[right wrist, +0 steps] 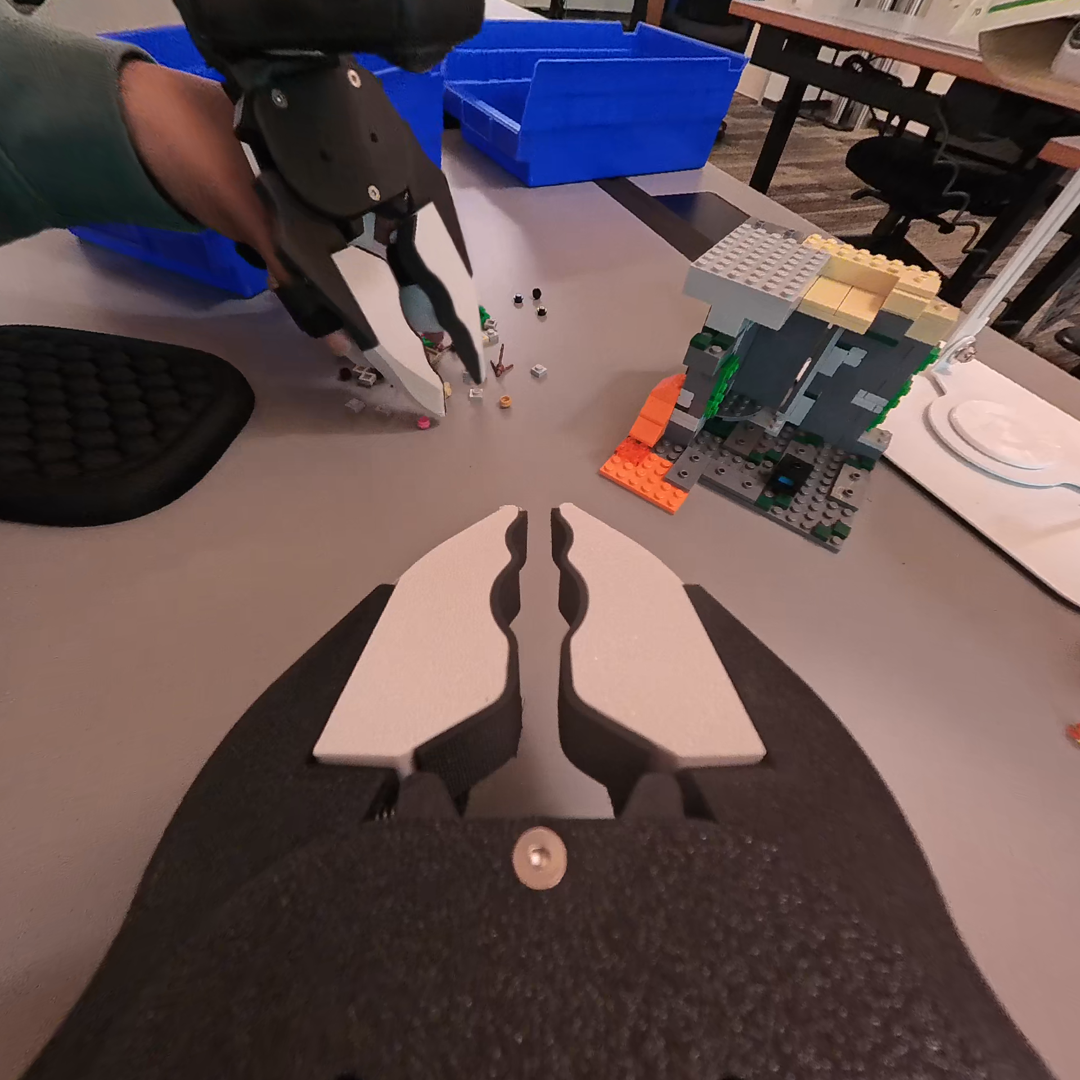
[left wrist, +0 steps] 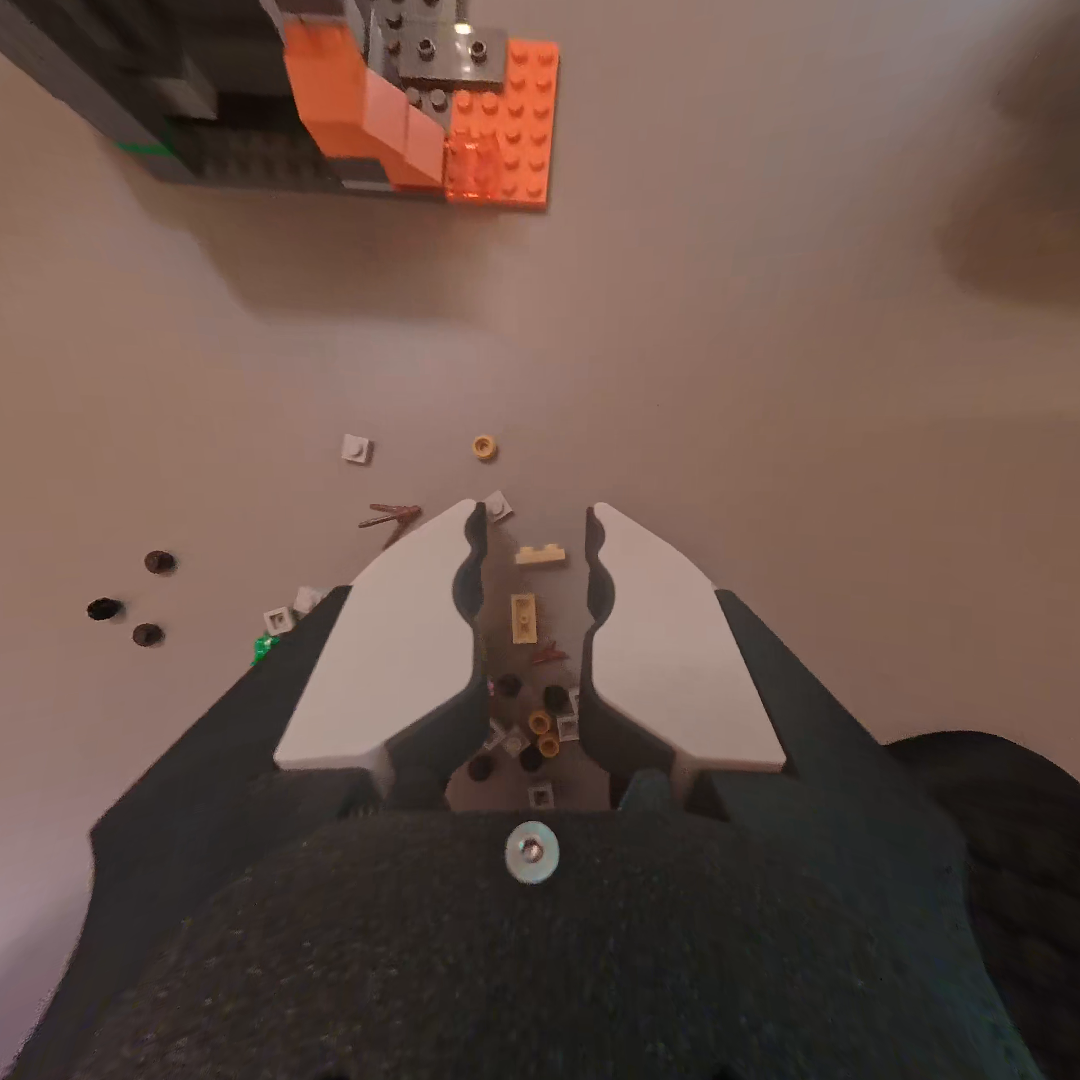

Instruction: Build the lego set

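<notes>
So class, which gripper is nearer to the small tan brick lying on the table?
Left. The left gripper hangs over the tan brick, fingers open either side. The right gripper sits well back over bare table.

Two handheld claws, one angled down, one held level

The left claw point(right wrist: 461, 391), gripped by a sleeved hand point(right wrist: 193, 152), tilts steeply downward with its fingers parted and nothing between the pads. The right claw point(right wrist: 539, 514) points forward, fingers nearly together, a slim gap showing, bare.

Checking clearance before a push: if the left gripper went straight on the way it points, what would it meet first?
Probably the table itself: the open left gripper points steeply down, with a tan two-stud plate lying between its fingers.
</notes>
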`<act>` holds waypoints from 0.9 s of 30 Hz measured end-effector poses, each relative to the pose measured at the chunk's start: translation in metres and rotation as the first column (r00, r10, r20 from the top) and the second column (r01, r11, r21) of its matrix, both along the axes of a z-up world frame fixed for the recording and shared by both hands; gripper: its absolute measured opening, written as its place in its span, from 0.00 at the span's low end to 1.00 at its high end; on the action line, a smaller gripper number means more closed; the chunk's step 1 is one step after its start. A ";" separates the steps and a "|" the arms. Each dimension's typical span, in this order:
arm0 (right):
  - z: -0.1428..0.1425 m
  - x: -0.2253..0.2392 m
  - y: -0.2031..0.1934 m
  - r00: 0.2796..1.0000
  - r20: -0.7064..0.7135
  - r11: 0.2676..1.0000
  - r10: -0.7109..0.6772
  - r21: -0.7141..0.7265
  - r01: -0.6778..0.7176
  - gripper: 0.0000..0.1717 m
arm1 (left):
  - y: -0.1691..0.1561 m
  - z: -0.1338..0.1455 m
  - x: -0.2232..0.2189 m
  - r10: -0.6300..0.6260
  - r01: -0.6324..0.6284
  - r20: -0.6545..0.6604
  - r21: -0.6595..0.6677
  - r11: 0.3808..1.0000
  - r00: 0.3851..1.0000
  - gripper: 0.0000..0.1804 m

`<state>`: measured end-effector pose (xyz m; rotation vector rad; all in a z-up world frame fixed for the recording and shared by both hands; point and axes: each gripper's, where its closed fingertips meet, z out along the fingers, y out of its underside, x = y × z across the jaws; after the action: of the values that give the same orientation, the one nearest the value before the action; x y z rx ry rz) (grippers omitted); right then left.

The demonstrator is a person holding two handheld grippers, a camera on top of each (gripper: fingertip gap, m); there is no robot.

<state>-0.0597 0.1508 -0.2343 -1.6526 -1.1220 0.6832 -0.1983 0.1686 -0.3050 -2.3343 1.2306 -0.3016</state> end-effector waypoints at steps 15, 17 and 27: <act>0.001 0.001 0.001 1.000 0.000 1.000 -0.007 0.003 0.007 0.04 | 0.022 0.003 -0.039 0.130 -0.126 -0.066 0.052 0.991 0.989 0.00; 0.000 0.001 0.001 1.000 0.000 1.000 -0.009 0.002 0.009 0.04 | 0.024 0.008 -0.033 0.132 -0.130 -0.029 0.063 0.989 0.991 0.06; 0.000 0.003 0.003 1.000 0.001 1.000 -0.012 0.000 0.012 0.04 | 0.023 -0.001 0.006 0.060 -0.062 0.029 0.057 0.996 0.998 0.18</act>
<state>-0.0570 0.1536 -0.2346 -1.6589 -1.1117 0.6742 -0.1919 0.1918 -0.3060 -2.3063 1.1383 -0.2726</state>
